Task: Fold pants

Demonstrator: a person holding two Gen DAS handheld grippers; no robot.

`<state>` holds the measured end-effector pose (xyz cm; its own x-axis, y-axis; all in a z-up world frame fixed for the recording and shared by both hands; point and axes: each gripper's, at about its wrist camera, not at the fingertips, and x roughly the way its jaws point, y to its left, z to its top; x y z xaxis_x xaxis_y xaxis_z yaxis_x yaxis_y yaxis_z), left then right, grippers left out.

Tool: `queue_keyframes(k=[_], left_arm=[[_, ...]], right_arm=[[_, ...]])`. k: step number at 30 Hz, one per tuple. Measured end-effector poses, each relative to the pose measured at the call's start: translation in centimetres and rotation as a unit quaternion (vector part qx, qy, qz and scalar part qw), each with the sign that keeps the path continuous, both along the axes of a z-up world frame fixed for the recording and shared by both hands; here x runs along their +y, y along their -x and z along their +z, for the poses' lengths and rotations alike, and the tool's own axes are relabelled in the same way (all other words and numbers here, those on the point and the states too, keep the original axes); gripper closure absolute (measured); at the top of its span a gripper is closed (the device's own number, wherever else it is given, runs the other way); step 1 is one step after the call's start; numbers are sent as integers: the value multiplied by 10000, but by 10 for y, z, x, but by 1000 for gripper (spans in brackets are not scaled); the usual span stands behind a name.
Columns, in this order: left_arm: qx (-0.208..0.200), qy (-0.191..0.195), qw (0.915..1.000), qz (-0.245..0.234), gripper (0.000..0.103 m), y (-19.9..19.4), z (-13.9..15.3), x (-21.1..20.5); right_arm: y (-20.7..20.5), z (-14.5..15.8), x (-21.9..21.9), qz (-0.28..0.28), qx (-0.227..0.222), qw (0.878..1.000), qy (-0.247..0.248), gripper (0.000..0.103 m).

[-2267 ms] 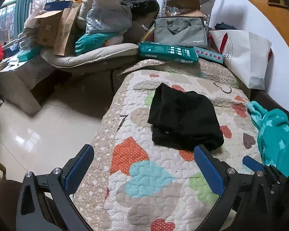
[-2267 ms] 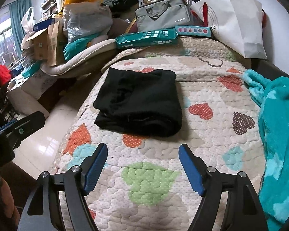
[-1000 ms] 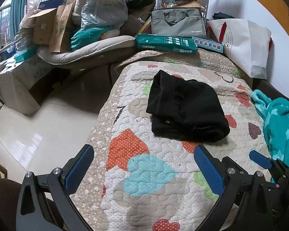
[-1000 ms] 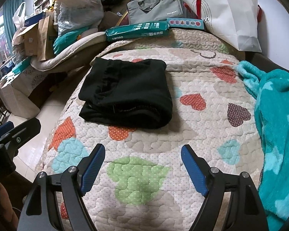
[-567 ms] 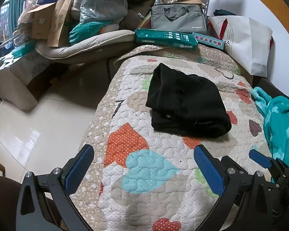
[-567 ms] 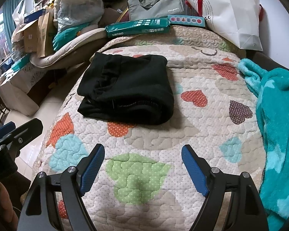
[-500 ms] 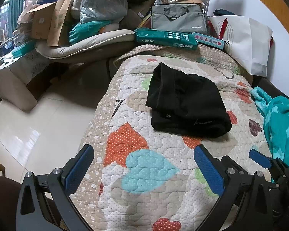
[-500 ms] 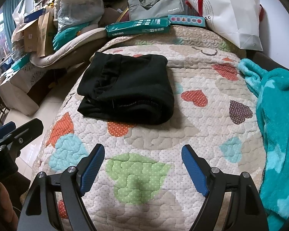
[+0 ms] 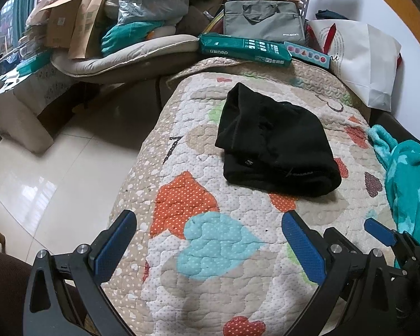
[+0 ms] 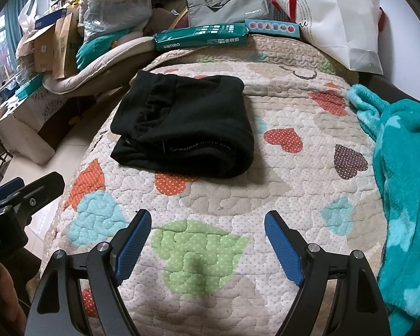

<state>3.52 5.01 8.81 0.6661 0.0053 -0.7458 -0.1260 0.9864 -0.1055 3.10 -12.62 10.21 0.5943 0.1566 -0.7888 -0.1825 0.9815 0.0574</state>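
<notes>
The black pants (image 9: 274, 142) lie folded in a compact bundle on the heart-patterned quilt (image 9: 210, 240); they also show in the right wrist view (image 10: 184, 123). My left gripper (image 9: 210, 240) is open and empty, held near the quilt's front edge, well short of the pants. My right gripper (image 10: 207, 238) is open and empty, also in front of the pants and apart from them. The right gripper's finger (image 9: 378, 228) shows at the right of the left wrist view.
A teal fleece blanket (image 10: 403, 173) lies along the quilt's right side. A green box (image 10: 201, 37), a grey bag (image 10: 226, 1) and a white paper bag (image 10: 338, 19) stand behind the quilt. Tiled floor (image 9: 56, 162) and piled boxes (image 9: 70, 28) lie left.
Both grippers stay open and back from the pants; the views shifted only slightly. The pants have not moved.
</notes>
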Motion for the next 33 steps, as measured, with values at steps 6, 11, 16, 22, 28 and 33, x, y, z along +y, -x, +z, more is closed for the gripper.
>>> queue_keyframes(k=[6, 11, 16, 22, 28, 33], left_arm=[[55, 49, 10000, 2, 0, -1, -2, 1], [127, 113, 9999, 28, 0, -1, -6, 3], [238, 167, 9996, 61, 0, -3, -10, 5], [317, 192, 9993, 71, 0, -5, -14, 7], [378, 207, 9990, 70, 0, -6, -17, 7], [410, 221, 9989, 69, 0, -7, -19, 8]], right_arm=[[0, -1, 1, 21, 6, 10000, 22, 15], [0, -2, 2, 50, 11, 10000, 36, 15], [0, -4, 3, 71, 26, 10000, 53, 14], [0, -6, 5, 87, 54, 9999, 77, 14], [0, -8, 6, 106, 79, 9998, 127, 14], [-1, -9, 6, 107, 93, 9998, 139, 14]])
